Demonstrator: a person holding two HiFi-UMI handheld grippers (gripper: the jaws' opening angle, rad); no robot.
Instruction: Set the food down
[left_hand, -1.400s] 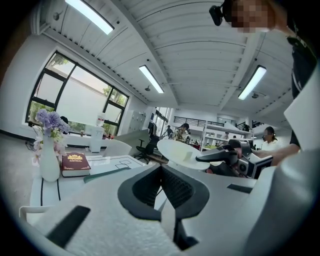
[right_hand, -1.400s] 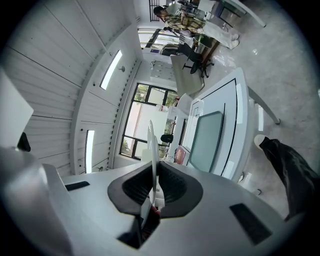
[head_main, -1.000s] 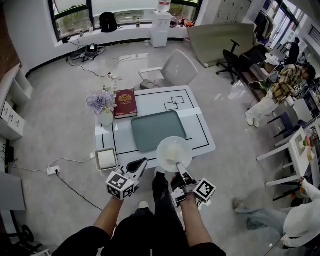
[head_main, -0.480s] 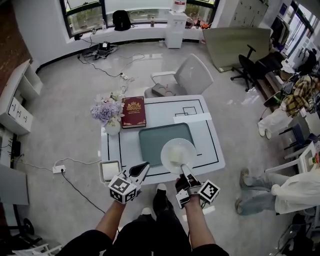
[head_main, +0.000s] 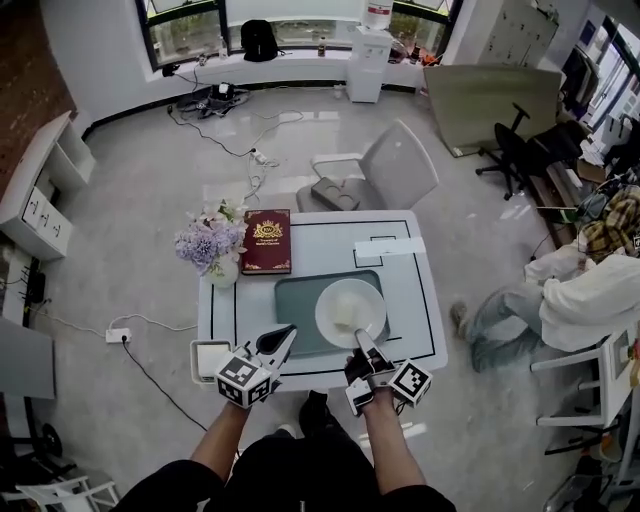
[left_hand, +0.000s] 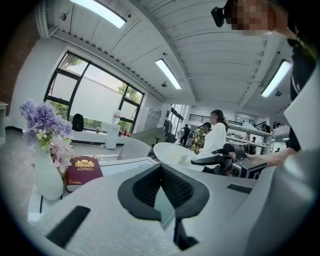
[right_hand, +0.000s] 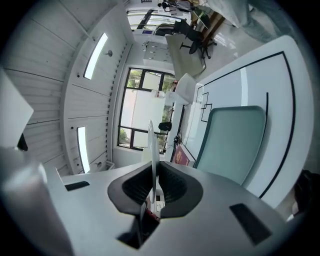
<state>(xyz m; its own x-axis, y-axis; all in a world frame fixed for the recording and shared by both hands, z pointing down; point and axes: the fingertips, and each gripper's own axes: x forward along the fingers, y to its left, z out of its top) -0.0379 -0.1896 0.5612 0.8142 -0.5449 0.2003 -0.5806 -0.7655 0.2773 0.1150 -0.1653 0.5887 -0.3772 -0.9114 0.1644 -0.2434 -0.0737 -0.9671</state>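
Daylight is streaming through dark-framed windows (left_hand: 92, 100), white ceiling strip lights (left_hand: 168, 74) are glowing, the glossy grey floor (head_main: 130, 230) is glaring, frame edges are bowing, and the near left claw (left_hand: 161, 167) is looking soft.

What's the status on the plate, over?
Right claw shut on plate rim. Left claw shut, empty. Plate over green mat. Book and vase well aside, nothing blocking.

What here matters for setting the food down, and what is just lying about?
For the job: plate, held by the right gripper; green mat; table.
Lying about: book; flowers; white box; chair.
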